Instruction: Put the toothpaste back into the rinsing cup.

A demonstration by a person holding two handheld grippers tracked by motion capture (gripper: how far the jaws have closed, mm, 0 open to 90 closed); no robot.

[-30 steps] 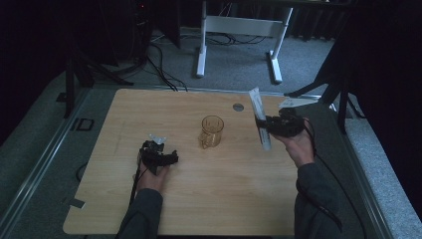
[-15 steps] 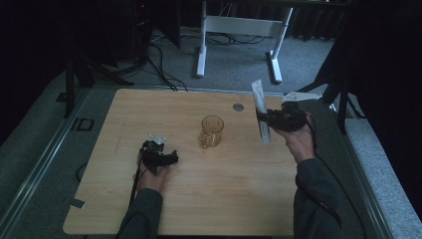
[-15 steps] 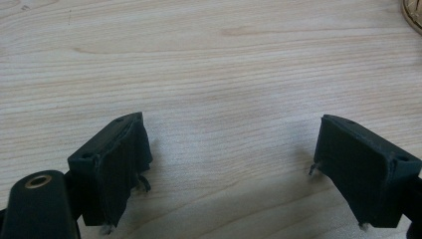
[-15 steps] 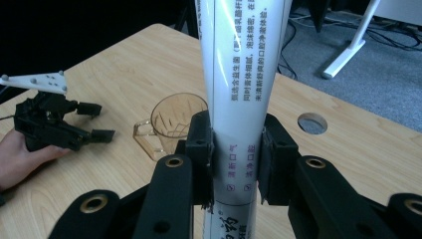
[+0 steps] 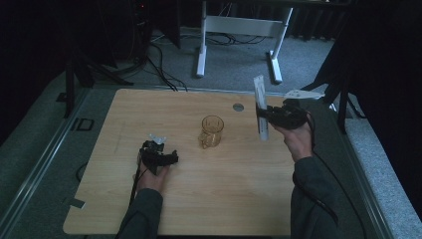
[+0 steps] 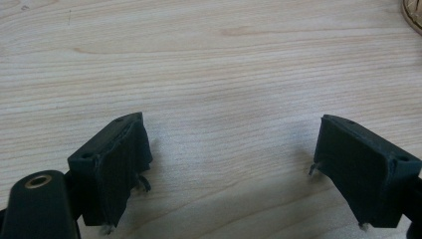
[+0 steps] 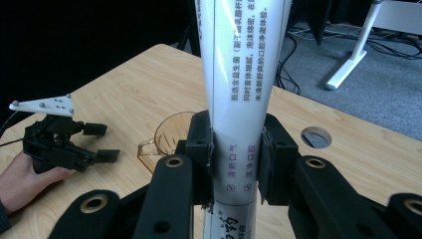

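Right gripper [image 5: 266, 115], right of centre, clamped on a white tube [image 5: 260, 107] beside the amber cup [image 5: 211, 131]. Left gripper [image 5: 171, 157], lower left, jaws wide apart, nothing held.

Bench [image 5: 209, 199]: pale wood-grain top, matt, smooth, with fine streaked grain lines showing in the left gripper view. Tube [image 7: 239, 94]: white glossy plastic, smooth, with a bright highlight down its length and purple and dark print. Cup [image 5: 212, 130]: clear amber plastic or glass, shiny. Right hand-held gripper [image 7: 234, 164]: matt black plastic with brass-coloured inserts. Left hand-held gripper [image 6: 229, 169]: matt black, pads faintly textured, edges slightly frayed. Floor [image 5: 239, 59]: grey, rough carpet.
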